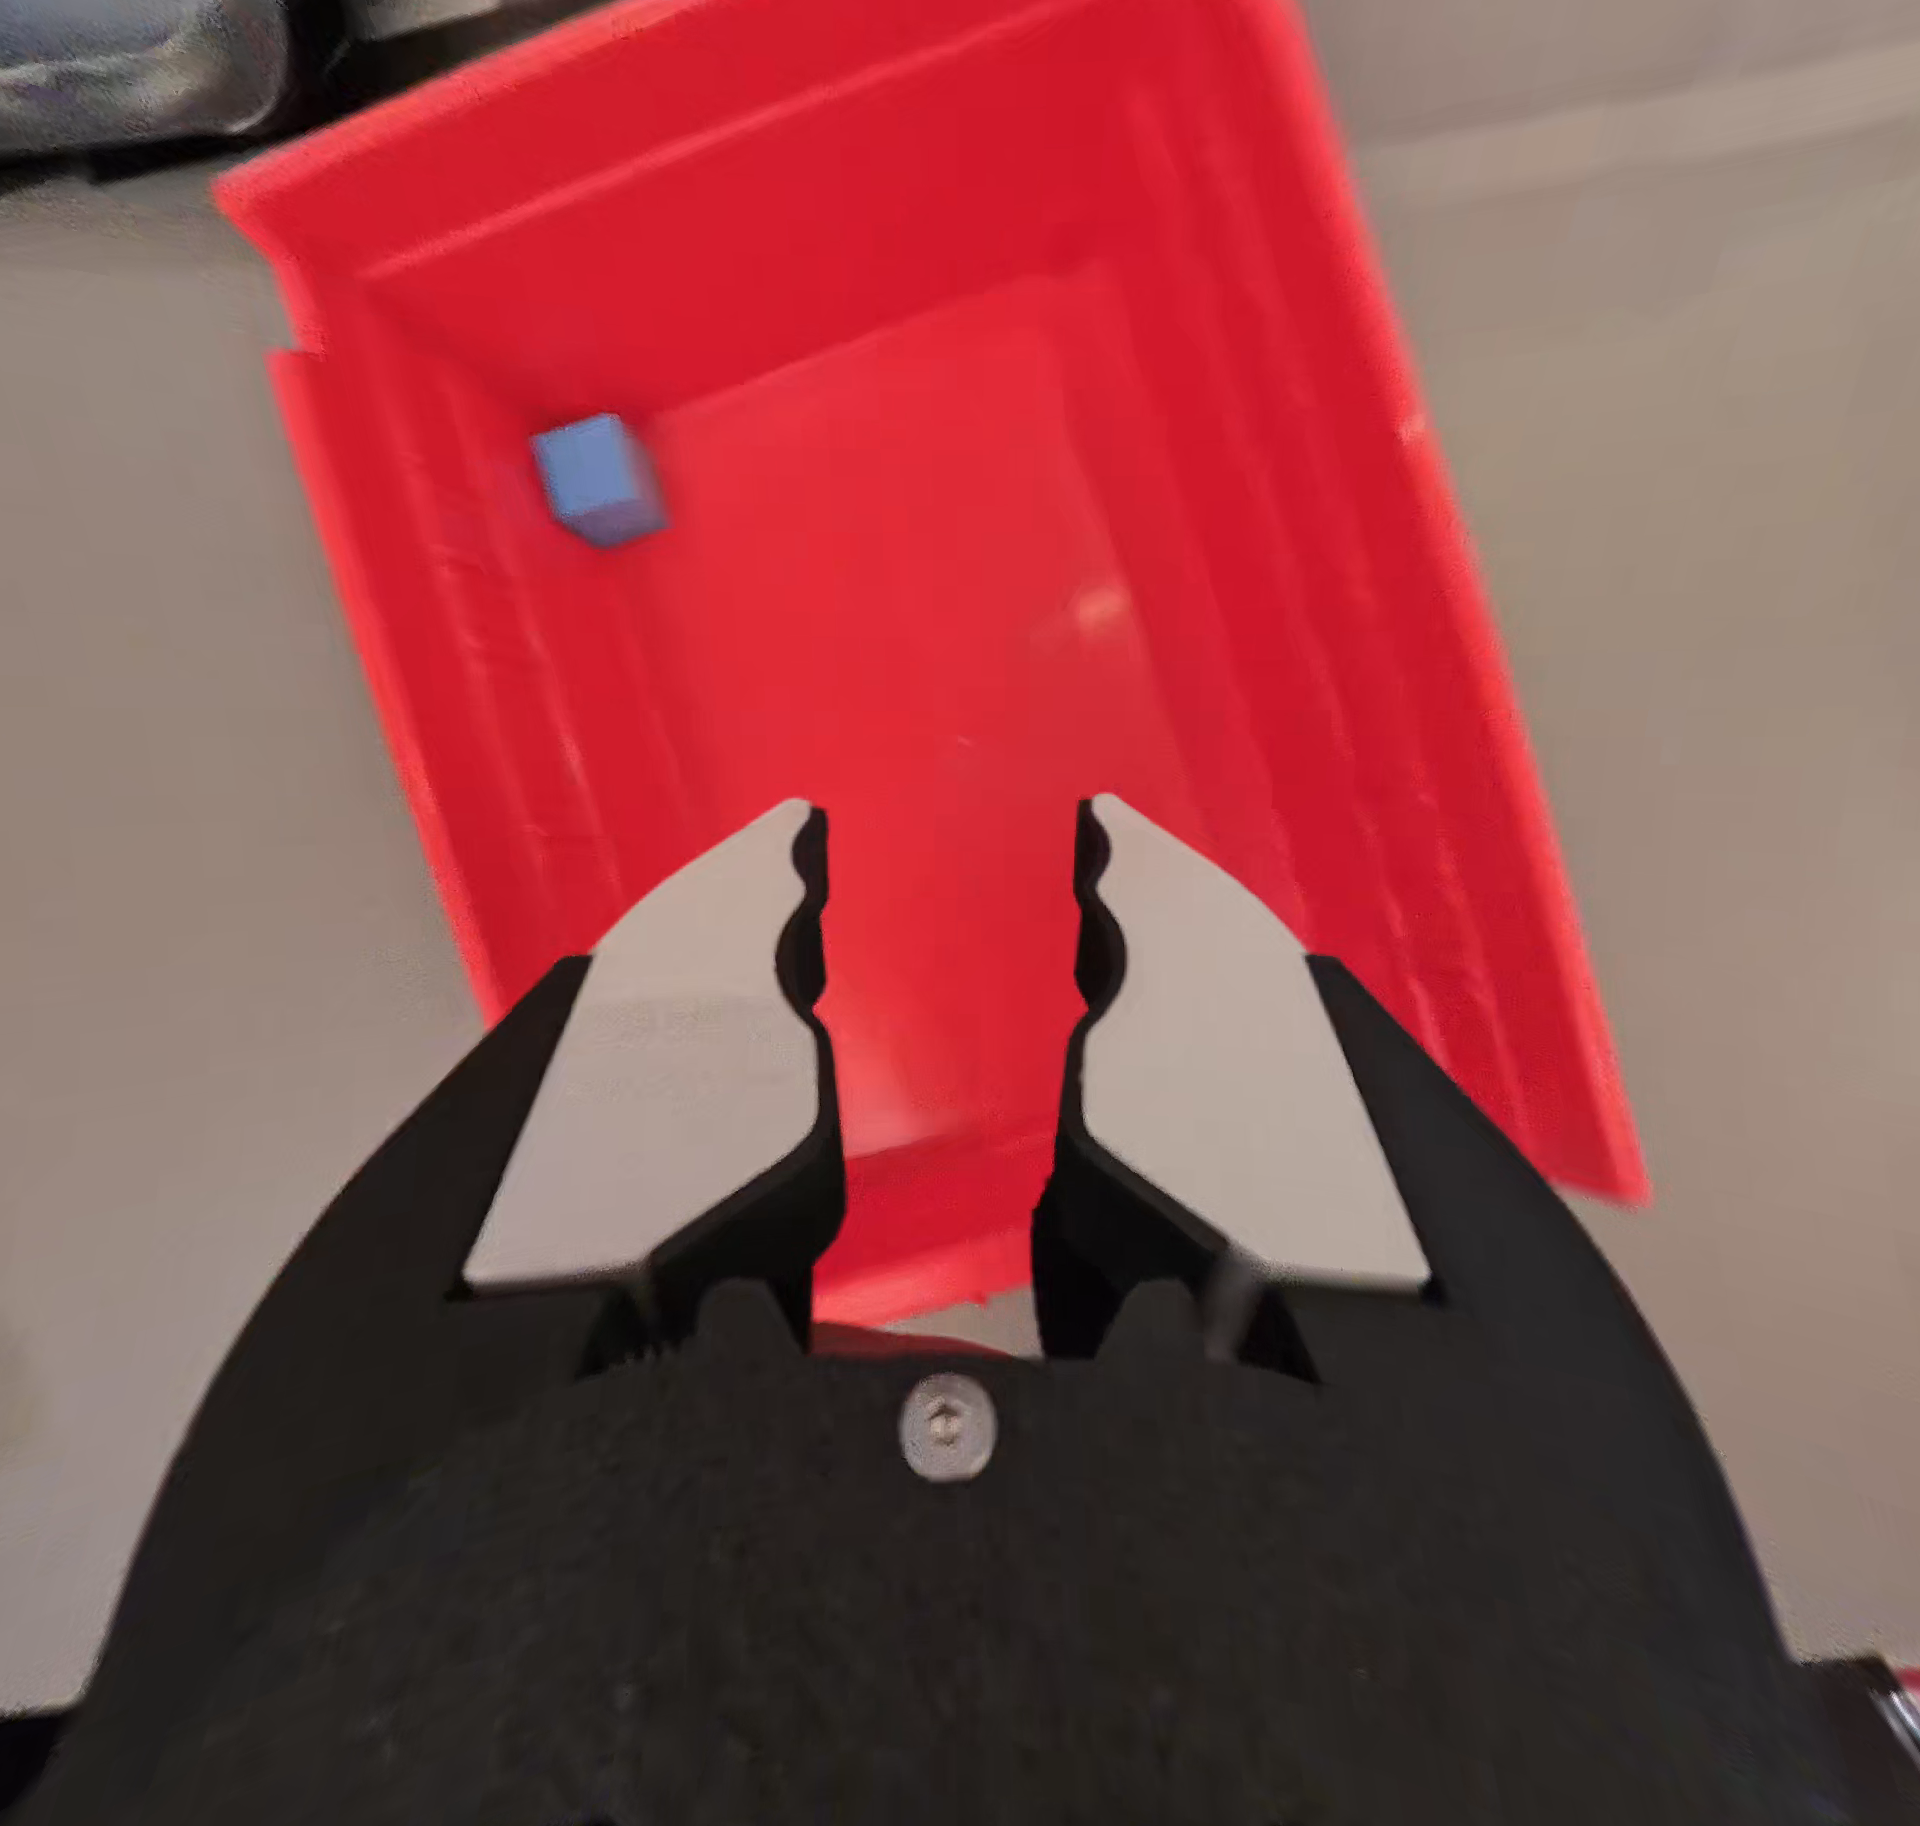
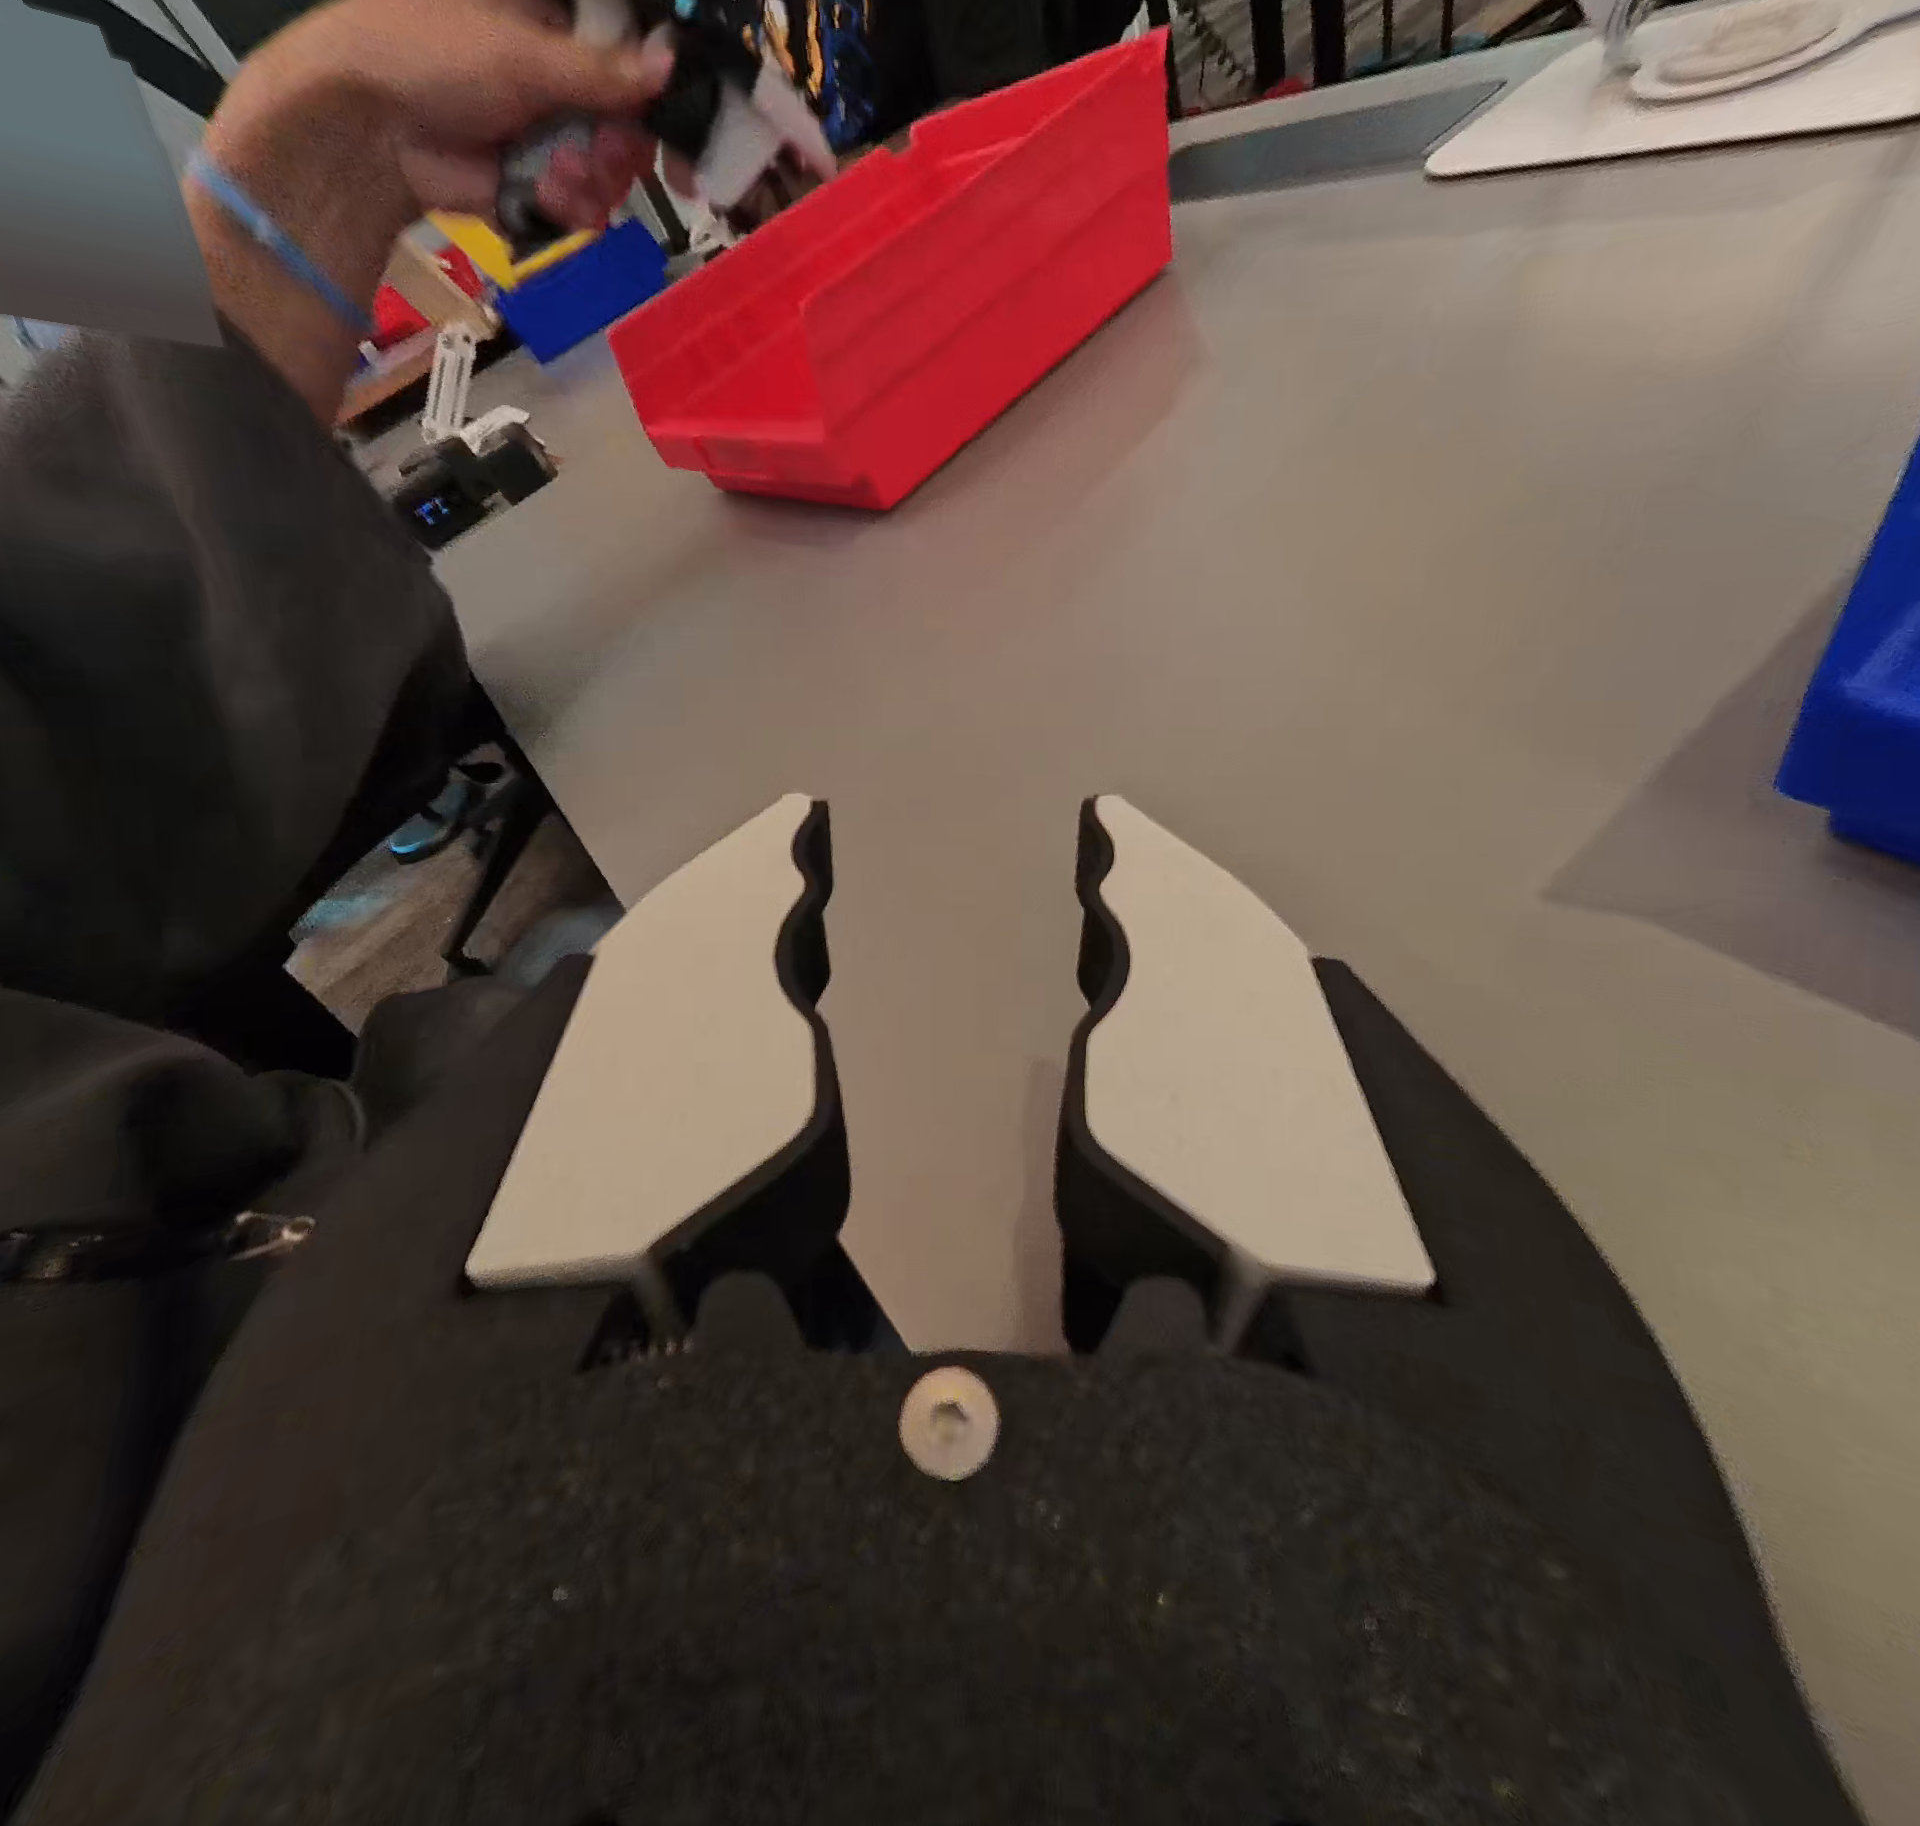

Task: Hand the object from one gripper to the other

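Left wrist view: left hand-held gripper (image 1: 951, 820) parted and empty above the red bin (image 1: 1299, 488); small blue cube (image 1: 597, 477) resting inside the bin at the foot of its left wall, ahead and left of the fingertips, roughly equal-sided with no long axis, well apart from the gripper. Right wrist view: right hand-held gripper (image 2: 951, 820) likewise parted and empty over bare grey tabletop (image 2: 1351, 529), well short of the red bin, cube hidden behind the bin wall. Left judged nearer, so pickup likely falls to it.
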Demonstrator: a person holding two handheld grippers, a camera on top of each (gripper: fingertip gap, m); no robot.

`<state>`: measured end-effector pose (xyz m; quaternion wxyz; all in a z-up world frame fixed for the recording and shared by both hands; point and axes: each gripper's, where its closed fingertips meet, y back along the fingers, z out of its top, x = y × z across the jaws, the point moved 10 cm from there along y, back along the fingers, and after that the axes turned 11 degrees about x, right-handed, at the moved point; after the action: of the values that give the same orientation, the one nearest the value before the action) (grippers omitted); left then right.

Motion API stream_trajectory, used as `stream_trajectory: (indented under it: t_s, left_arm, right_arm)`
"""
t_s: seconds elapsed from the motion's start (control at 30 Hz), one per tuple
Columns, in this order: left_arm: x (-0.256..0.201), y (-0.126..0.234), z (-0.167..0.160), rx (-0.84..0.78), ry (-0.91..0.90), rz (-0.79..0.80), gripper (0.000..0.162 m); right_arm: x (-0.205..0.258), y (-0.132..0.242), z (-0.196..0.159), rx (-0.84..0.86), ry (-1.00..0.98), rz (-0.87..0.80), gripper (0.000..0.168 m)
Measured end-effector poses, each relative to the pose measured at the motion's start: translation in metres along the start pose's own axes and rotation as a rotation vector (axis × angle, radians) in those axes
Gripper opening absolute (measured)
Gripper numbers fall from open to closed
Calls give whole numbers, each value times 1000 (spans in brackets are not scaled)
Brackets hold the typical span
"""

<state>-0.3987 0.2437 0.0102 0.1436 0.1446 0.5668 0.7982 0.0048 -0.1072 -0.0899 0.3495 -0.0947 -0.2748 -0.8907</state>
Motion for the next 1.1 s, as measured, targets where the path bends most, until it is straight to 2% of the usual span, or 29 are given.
stream_trajectory:
  t_s: [0.13, 0.3, 0.4, 0.53, 0.7, 0.87, 0.93, 1.1]
  left_arm:
    - [33, -43, 61, 190, 90, 5, 42]
    - [60, -91, 94, 334, 165, 124, 42]
    - [63, -107, 99, 368, 139, 201, 44]
    - [67, -123, 102, 378, 119, 269, 48]
    - [69, -133, 102, 367, 152, 247, 46]
    - [61, -136, 99, 386, 121, 224, 61]
    - [57, -132, 99, 378, 110, 203, 52]
    - [57, -130, 98, 384, 84, 227, 52]
  right_arm:
    - [3, -7, -7, 68, 72, -41, 45]
    - [8, -11, -7, 88, 96, -10, 43]
    - [6, -13, -9, 118, 126, -51, 43]
    - [7, -18, -11, 124, 109, -17, 42]
    - [8, -24, -13, 158, 113, -8, 42]
    - [12, -26, -15, 185, 145, -23, 41]
    - [13, -26, -15, 181, 152, -17, 41]
    - [14, -27, -15, 192, 149, -5, 41]
